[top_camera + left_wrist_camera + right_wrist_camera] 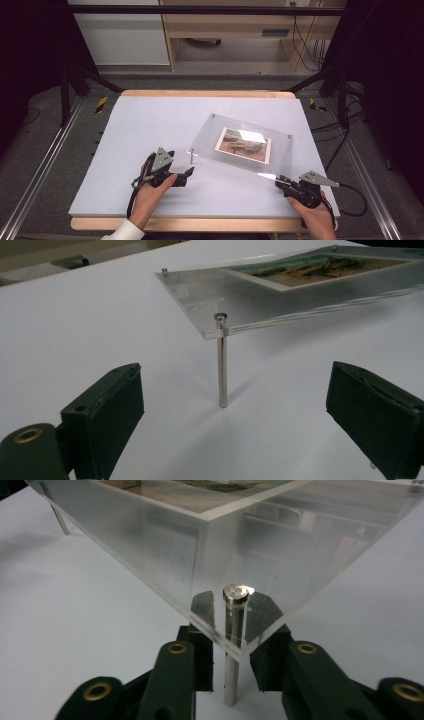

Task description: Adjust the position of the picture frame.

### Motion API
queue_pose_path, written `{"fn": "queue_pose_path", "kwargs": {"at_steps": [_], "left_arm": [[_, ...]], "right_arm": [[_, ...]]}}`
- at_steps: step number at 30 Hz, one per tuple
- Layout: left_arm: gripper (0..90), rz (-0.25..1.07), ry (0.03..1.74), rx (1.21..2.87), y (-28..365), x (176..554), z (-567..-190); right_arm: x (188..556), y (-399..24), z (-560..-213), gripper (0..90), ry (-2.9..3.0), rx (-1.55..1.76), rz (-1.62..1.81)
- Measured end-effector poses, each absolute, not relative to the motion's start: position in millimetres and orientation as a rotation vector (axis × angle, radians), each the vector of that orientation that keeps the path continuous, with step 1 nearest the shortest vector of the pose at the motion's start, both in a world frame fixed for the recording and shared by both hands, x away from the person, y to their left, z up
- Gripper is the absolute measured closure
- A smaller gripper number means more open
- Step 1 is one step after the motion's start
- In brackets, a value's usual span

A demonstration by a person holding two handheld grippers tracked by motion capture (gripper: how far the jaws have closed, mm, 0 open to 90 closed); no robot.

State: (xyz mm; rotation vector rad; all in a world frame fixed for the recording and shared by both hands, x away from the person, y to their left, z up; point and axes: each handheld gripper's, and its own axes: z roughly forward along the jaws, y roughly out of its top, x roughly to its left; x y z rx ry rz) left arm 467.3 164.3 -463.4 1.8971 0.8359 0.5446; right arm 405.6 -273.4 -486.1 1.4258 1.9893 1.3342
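A clear frame (245, 145) with a photo (243, 144) inside stands on thin metal legs on the white table (150, 125), right of the middle. The left gripper (189, 173) rests with its jaws spread wide, just short of the near-left leg (222, 365), which stands between them, untouched. The right gripper (231, 667) sits under the near-right corner with its jaws close on either side of that corner's leg (230, 677); whether they actually pinch it I cannot tell.
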Motion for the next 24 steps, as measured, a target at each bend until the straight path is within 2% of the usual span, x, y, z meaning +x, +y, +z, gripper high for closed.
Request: {"fn": "queue_pose_path", "kwargs": {"at_steps": [3,6,8,10,12,17,22,24], "left_arm": [[9.3,0.535,0.840,1.904,160,468,-465],[14.4,0.540,0.831,1.924,157,469,-467],[23.8,0.555,0.823,1.915,156,471,-468],[26.9,0.562,0.828,1.918,154,475,-470],[34.6,0.551,0.850,1.911,153,480,-472],[42.6,0.538,0.900,1.907,151,491,-477],[57.5,0.514,0.890,1.904,148,501,-478],[58.8,0.512,0.886,1.916,146,503,-480]], "right_arm": [[408,-275,-488,82.4,1.992,1.436,1.362],[409,-276,-488,83.5,1.992,1.435,1.382],[409,-276,-488,84.2,1.994,1.430,1.385],[408,-276,-487,84.5,1.998,1.435,1.386],[408,-276,-487,84.5,1.991,1.444,1.396],[408,-276,-485,84.7,1.990,1.442,1.404],[408,-276,-484,84.7,1.996,1.430,1.406],[408,-276,-484,84.7,1.995,1.434,1.409]]}}
